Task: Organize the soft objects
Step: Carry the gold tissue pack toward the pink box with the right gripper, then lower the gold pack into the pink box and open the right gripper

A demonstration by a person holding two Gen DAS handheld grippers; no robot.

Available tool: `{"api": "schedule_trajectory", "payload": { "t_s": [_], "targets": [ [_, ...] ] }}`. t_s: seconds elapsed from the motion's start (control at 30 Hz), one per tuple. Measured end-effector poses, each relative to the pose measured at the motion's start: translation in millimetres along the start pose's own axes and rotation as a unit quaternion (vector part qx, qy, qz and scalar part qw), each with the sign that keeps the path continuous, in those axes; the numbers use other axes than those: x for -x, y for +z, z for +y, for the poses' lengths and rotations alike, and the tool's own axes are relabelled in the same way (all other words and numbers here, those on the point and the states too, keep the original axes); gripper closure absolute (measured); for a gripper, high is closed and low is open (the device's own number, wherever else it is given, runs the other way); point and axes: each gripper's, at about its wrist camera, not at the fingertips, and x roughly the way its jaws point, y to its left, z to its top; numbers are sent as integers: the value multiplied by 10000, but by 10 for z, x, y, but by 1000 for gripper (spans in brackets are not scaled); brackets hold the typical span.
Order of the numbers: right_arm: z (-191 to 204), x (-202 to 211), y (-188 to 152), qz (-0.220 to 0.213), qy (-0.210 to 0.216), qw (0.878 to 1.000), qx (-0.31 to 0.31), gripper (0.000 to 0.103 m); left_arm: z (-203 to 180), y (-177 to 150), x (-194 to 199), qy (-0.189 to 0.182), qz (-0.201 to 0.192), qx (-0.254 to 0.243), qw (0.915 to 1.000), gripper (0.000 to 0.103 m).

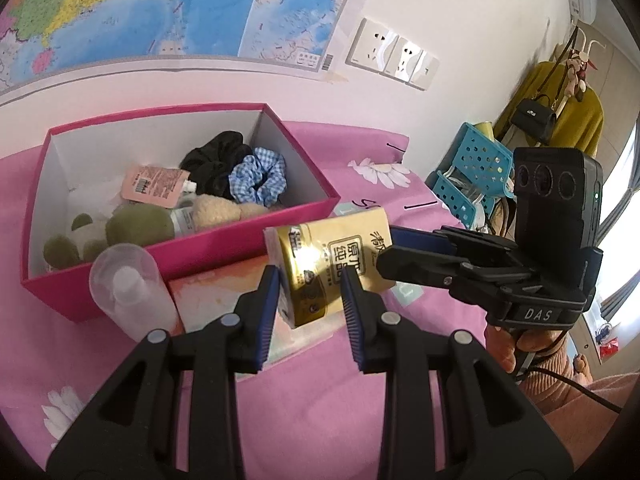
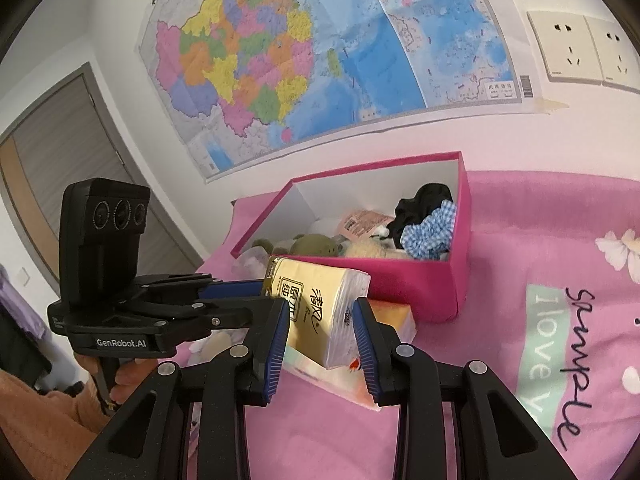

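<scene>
We hold the yellow tissue pack (image 1: 332, 264) between both claws, lifted just in front of the pink box (image 1: 256, 242): the left gripper (image 1: 310, 300) nips one end, the right gripper (image 2: 322, 336) the other (both nearly closed on it). We should keep the squeeze even and clear the box rim. Readable: "GenRobot.AI", "DAS", "I love" on the pink sheet (image 2: 520, 360).

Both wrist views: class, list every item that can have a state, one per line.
Gold plastic-wrapped tissue pack: sealed, gripped at both ends, lifted.
Pink cardboard box: open, lidless, partly filled.
Left gripper: shut on pack.
Right gripper: shut on pack.
Clear plastic bottle: capped, beside box.
Blue gingham scrunchie: inside box.
</scene>
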Motion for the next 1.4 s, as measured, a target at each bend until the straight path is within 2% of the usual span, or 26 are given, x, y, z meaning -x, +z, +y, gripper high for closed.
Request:
{"api": "schedule_trajectory", "payload": {
  "t_s": [0.8, 1.13, 1.4],
  "targets": [
    [-215, -224, 492, -165, -222, 9996, 115, 70, 230, 508, -334, 163, 70, 332, 9993, 70],
    [-405, -396, 620, -63, -361, 9993, -42, 70, 294, 671, -484, 262, 146, 392, 9988, 70],
    [-503, -543, 652, 90, -471, 9988, -135, 70, 394, 680, -633, 340, 287, 541, 9975, 70]
  ]
}}
